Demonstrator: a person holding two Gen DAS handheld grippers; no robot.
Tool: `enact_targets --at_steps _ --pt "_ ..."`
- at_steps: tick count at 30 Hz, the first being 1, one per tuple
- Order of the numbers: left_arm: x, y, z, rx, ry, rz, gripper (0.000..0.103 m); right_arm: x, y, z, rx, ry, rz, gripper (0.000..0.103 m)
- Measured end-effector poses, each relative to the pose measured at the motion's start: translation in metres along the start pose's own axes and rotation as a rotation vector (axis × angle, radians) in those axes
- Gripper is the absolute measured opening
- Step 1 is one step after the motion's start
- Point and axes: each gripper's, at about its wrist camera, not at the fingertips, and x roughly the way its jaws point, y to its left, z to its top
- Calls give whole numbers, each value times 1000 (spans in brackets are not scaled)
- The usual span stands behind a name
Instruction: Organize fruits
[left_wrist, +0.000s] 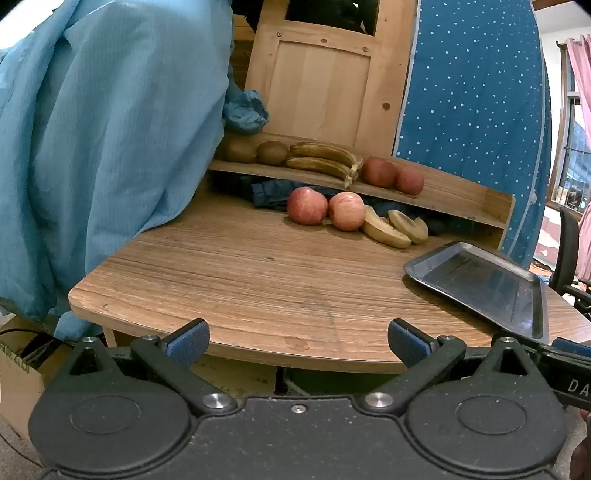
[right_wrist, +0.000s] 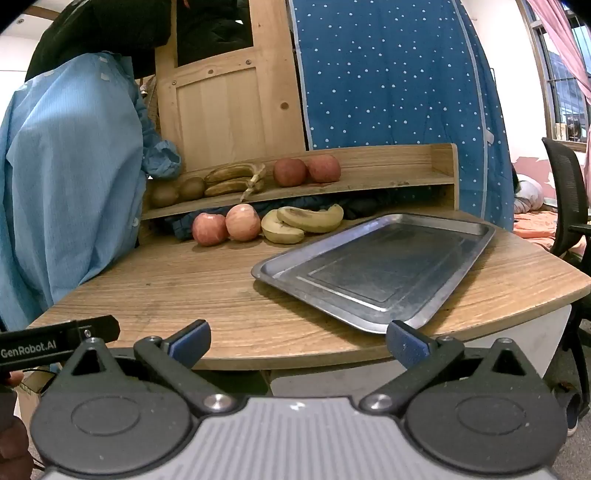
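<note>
While both claws — left (left_wrist: 297, 341), right (right_wrist: 297, 341) — hang spread and empty, nothing's started; next: reach fwd to apples (right_wrist: 225, 225) beyond tray (right_wrist: 443, 310).

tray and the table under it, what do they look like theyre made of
The tray looks like metal, probably stainless steel: grey, dull sheen, faint reflections, a rolled rim. The table shows brown streaked grain with a rounded edge, so wood or a wood-look laminate; the pictures cannot settle which.
</note>
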Motion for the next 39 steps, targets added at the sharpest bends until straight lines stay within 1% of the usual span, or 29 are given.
enact_targets --at_steps 39 --pt "2 2 -2 4 6 1 102 2 1 -2 5 3 2 103"
